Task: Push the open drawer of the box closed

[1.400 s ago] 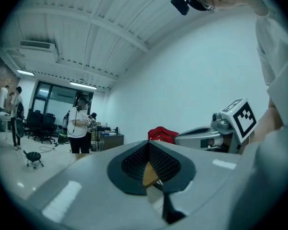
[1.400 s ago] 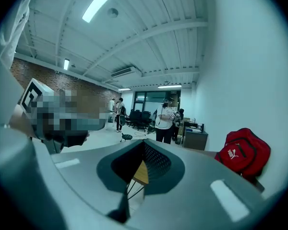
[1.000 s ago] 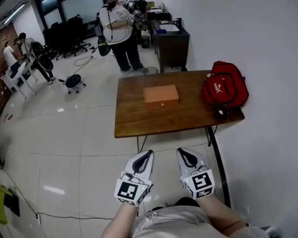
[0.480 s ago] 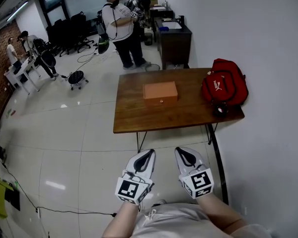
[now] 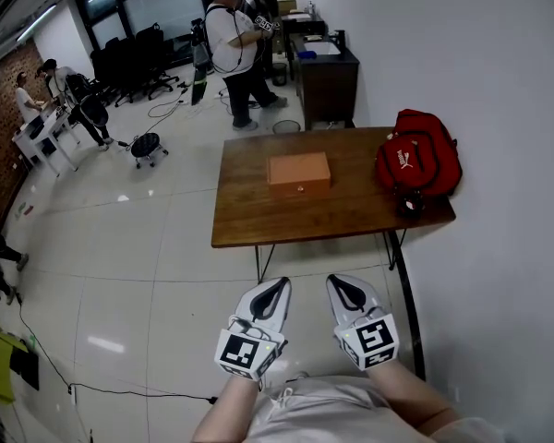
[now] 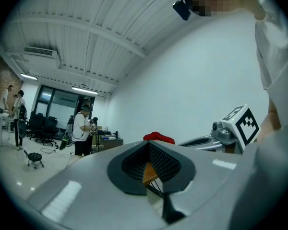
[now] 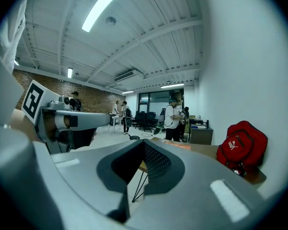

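An orange box [image 5: 298, 173] lies on the brown wooden table [image 5: 258, 220], its front face with a small knob [image 5: 301, 189] turned toward me. From this distance I cannot tell how far the drawer stands out. My left gripper [image 5: 268, 301] and right gripper [image 5: 349, 293] are held side by side close to my body, over the floor and well short of the table's near edge. Both are shut with nothing held. In the left gripper view the left gripper [image 6: 149, 145] points at the table edge. The right gripper [image 7: 144, 143] looks toward the table too.
A red backpack [image 5: 417, 162] sits on the table's right end, near the white wall. Behind the table stand a dark cabinet [image 5: 319, 79] and a person [image 5: 235, 49]. A stool [image 5: 148, 146], office chairs and floor cables lie to the left, with tiled floor between me and the table.
The person behind the table has stepped further back and to the right. My two grippers have stayed almost where they were; the view has shifted only slightly.
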`<action>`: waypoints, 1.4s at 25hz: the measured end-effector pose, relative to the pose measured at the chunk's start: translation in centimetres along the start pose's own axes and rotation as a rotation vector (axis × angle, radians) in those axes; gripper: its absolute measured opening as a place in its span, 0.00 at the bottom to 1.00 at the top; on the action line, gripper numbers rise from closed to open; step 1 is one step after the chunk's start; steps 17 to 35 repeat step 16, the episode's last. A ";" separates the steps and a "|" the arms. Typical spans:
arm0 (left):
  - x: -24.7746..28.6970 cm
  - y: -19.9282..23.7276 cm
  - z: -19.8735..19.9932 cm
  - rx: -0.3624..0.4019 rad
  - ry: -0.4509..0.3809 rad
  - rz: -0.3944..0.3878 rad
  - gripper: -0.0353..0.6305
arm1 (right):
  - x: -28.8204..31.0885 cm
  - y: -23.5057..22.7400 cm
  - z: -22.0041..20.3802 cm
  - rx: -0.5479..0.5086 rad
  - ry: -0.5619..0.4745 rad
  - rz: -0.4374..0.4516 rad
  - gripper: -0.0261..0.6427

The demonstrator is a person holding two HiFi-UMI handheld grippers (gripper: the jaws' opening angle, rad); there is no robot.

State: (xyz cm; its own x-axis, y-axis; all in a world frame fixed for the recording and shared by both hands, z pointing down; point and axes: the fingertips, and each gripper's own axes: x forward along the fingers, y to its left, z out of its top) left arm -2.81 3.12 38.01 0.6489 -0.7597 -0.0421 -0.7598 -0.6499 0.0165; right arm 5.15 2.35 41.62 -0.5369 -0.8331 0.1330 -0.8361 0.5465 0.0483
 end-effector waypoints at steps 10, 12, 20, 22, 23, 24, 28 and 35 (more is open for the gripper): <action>0.3 0.7 -0.6 -0.013 0.008 -0.003 0.06 | 0.7 -0.3 -0.2 -0.006 0.011 -0.014 0.05; 0.2 0.9 -0.7 -0.015 0.002 -0.004 0.06 | 0.9 -0.2 -0.3 -0.006 0.015 -0.016 0.05; -0.1 1.5 -0.7 -0.018 0.016 0.007 0.06 | 1.3 0.1 -0.2 -0.010 0.023 -0.019 0.05; -0.1 1.5 -0.7 -0.018 0.016 0.007 0.06 | 1.3 0.1 -0.2 -0.010 0.023 -0.019 0.05; -0.1 1.5 -0.7 -0.018 0.016 0.007 0.06 | 1.3 0.1 -0.2 -0.010 0.023 -0.019 0.05; -0.1 1.5 -0.7 -0.018 0.016 0.007 0.06 | 1.3 0.1 -0.2 -0.010 0.023 -0.019 0.05; -0.1 1.5 -0.7 -0.018 0.016 0.007 0.06 | 1.3 0.1 -0.2 -0.010 0.023 -0.019 0.05; -0.1 1.5 -0.7 -0.018 0.016 0.007 0.06 | 1.3 0.1 -0.2 -0.010 0.023 -0.019 0.05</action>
